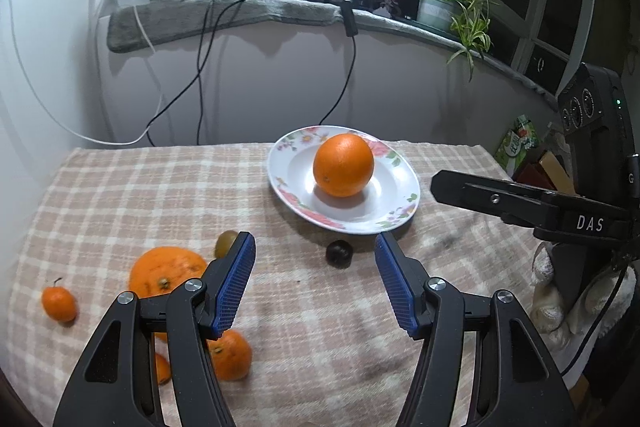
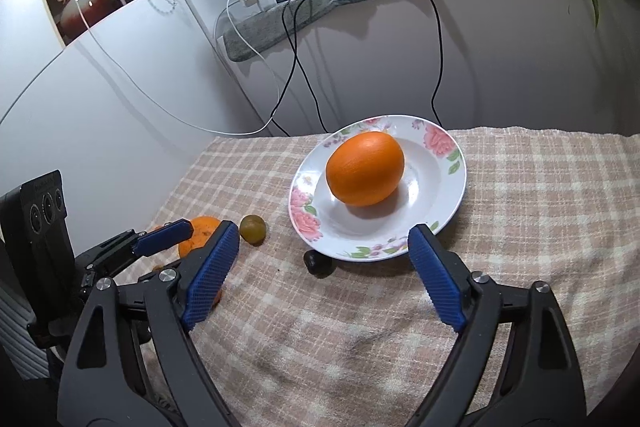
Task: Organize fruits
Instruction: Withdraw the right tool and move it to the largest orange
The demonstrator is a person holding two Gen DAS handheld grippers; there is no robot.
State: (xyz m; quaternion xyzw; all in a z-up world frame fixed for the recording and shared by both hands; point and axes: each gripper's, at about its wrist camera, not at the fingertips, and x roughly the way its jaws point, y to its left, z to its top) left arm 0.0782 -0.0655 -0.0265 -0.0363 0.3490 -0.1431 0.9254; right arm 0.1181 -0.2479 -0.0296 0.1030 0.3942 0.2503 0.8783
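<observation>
Orange [image 2: 365, 169] sits on plate [image 2: 448, 203], both tools, left [image 1: 315, 281] & right [image 2: 323, 269], wide w/ nothing held; I judge next pick is dark fruit [image 2: 318, 262] nr plate rim.

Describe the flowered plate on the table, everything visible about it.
The plate is round, white and glossy, ceramic by its look, with a shallow well and a wide rim printed with pink flowers and green leaves. It lies flat on the checked cloth near the table's far edge. One large orange rests in its well. A small dark fruit lies on the cloth at its near rim; contact is unclear. No gripper touches it.
</observation>
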